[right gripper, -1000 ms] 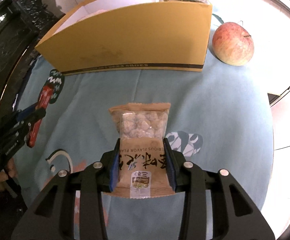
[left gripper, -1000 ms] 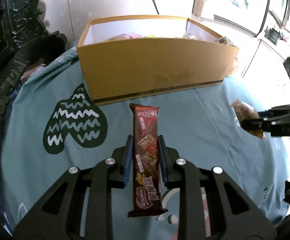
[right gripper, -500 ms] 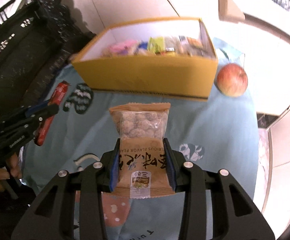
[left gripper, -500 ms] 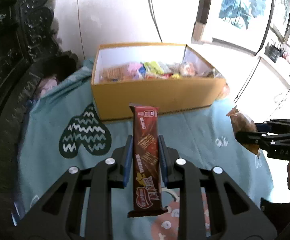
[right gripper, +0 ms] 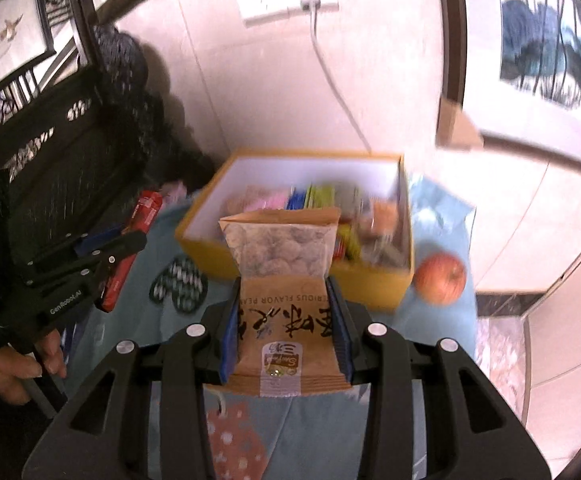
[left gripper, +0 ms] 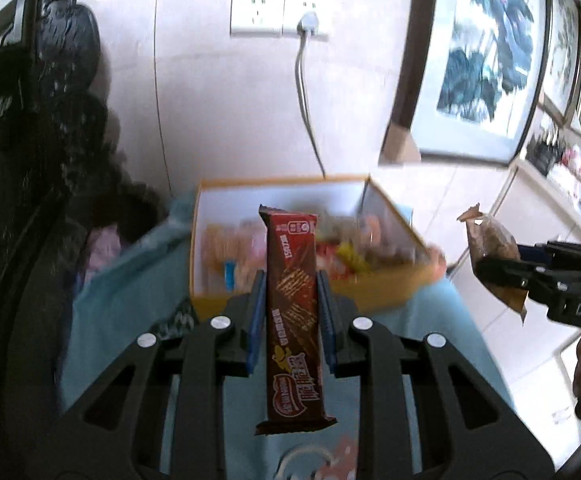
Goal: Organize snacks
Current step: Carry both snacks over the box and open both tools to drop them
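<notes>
Your left gripper (left gripper: pixel 290 280) pinches a red-brown wafer bar (left gripper: pixel 293 312); your right gripper (right gripper: pixel 284 300) pinches a peanut bag (right gripper: pixel 284 280) printed "FLAVOR".

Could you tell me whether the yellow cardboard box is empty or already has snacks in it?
Partly filled: the yellow cardboard box is open-topped, with mixed colourful snack packets on its floor.
</notes>
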A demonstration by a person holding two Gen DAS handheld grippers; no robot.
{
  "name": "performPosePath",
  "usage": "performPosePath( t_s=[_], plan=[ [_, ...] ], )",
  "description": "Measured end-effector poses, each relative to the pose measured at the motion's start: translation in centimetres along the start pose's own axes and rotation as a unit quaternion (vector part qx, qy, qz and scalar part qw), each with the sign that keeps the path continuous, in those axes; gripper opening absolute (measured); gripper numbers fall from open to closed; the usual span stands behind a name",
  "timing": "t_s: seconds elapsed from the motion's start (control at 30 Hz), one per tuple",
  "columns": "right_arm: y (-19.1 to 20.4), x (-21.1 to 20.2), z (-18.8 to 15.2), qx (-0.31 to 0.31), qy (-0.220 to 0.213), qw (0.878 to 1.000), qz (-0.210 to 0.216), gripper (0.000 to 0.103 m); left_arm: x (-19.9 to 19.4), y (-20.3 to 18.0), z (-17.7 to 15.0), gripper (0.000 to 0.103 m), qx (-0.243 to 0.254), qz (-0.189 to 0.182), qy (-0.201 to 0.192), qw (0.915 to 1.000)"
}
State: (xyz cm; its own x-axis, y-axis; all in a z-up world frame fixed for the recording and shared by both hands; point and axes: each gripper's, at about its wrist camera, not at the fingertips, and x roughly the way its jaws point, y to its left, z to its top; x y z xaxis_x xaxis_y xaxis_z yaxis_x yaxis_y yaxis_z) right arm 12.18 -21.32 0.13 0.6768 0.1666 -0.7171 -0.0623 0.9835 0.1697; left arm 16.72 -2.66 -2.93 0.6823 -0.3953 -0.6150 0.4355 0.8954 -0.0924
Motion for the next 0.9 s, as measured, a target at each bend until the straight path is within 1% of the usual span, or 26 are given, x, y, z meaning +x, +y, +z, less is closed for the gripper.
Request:
performPosePath(
  t_s=[0.13, 0.23, 0.37, 0.4, 0.43, 0.47, 0.5, 0.53, 0.57, 0.67, 0.7, 0.8, 0.83, 0.9],
  plan=[
    [-0.7, 0.4, 3.9, 0.0, -0.013, 1.0, -0.005, 0.039, 1.1, -0.4, 4.1, 0.024, 0.009, 0.001, -0.022, 0.9997],
    [-1.4, 1.6, 6.7, 0.0, -0.016, 1.0, -0.012, 0.039, 3.0, -0.8, 6.7, 0.024, 0.013, -0.002, -0.024, 0.9996],
    [-2.8, 4.7, 10.0, 0.006, -0.006, 1.0, -0.012, 0.041, 6.7, -0.9, 9.1, 0.025, 0.024, 0.011, -0.016, 0.9995],
    [-3.1, 5.8, 10.5, 0.009, 0.006, 1.0, -0.007, 0.044, 8.3, -0.7, 9.5, 0.042, 0.022, 0.019, -0.008, 0.9996],
    [-3.8, 7.6, 11.3, 0.015, 0.025, 0.999, -0.02, 0.058, 9.7, -0.4, 9.6, 0.064, 0.018, 0.026, 0.003, 0.9995],
    [-4.1, 8.2, 11.3, 0.02, 0.03, 0.999, -0.032, 0.065, 10.9, 0.0, 9.6, 0.098, 0.01, 0.041, 0.012, 0.999],
    [-4.5, 8.8, 11.5, 0.028, 0.034, 0.998, -0.037, 0.065, 12.1, 0.5, 9.3, 0.1, 0.0, 0.067, 0.014, 0.9977],
    [-4.9, 9.3, 11.4, 0.038, 0.038, 0.998, -0.033, 0.065, 12.7, 0.8, 9.1, 0.1, -0.002, 0.08, 0.021, 0.9966],
    [-5.0, 9.3, 11.1, 0.042, 0.039, 0.998, -0.031, 0.065, 13.5, 1.1, 8.7, 0.101, -0.005, 0.093, 0.037, 0.9949],
    [-4.5, 9.2, 9.4, 0.03, 0.047, 0.998, -0.032, 0.065, 13.2, 1.5, 7.4, 0.101, -0.011, 0.104, 0.039, 0.9938],
    [-4.3, 9.2, 8.8, 0.026, 0.051, 0.998, -0.034, 0.065, 12.8, 1.5, 6.8, 0.101, -0.011, 0.111, 0.041, 0.9929],
    [-3.5, 8.4, 6.7, 0.024, 0.058, 0.997, -0.037, 0.065, 11.0, 1.5, 5.3, 0.101, -0.023, 0.117, 0.042, 0.992],
    [-3.2, 7.5, 5.7, 0.024, 0.058, 0.997, -0.039, 0.068, 10.3, 1.4, 4.9, 0.101, -0.03, 0.117, 0.041, 0.9918],
    [-2.6, 6.1, 4.4, 0.026, 0.061, 0.997, -0.043, 0.086, 8.3, 1.1, 3.9, 0.101, -0.044, 0.112, 0.044, 0.9918]
  ],
)
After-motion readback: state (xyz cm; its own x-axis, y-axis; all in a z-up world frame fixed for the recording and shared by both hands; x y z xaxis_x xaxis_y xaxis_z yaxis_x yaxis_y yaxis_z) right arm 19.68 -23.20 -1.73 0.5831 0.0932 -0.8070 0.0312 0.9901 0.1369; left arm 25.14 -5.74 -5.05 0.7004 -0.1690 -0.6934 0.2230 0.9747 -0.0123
